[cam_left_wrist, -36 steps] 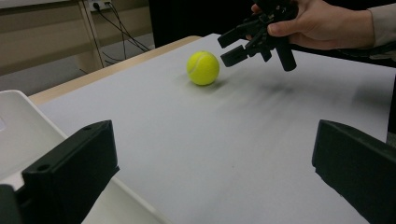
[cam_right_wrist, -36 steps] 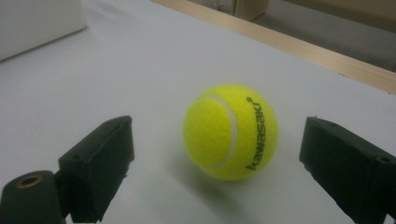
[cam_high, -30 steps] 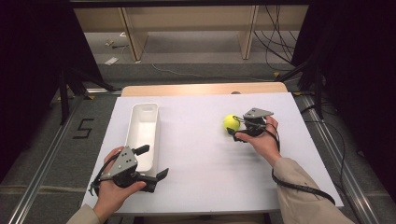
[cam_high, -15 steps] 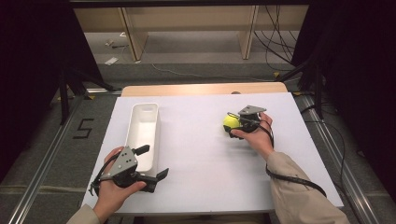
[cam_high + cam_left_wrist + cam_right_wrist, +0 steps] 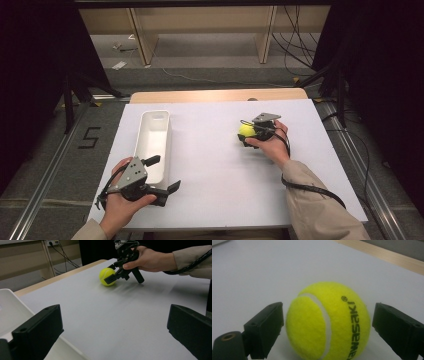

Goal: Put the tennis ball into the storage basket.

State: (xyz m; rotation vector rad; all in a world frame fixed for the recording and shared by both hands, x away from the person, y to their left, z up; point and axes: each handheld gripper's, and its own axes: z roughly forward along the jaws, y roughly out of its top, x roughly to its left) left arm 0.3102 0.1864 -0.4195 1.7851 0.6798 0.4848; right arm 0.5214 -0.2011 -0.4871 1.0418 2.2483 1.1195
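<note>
Tennis ball [image 5: 246,130] is sitting on the white table [image 5: 215,165], right of middle, and from the high view I've got my right gripper [image 5: 248,135] wrapped around it with my right hand [image 5: 272,142] behind. My left gripper [image 5: 162,175] is parked near the front edge just beside the white tray [image 5: 152,137], spread wide with nothing in it.

From the left gripper view the ball [image 5: 107,276] is far off across the table, with the right gripper [image 5: 112,276] straddling it, one finger [image 5: 110,279] across its front. The tray's rim [image 5: 15,307] pokes in at the left.

Right gripper view is the close-up: the ball [image 5: 328,321] sits squarely between the two black jaws, which have just been closing in. One pad looks like it's right at the felt, the other shows a sliver of gap, so I wouldn't call it gripped yet.
</note>
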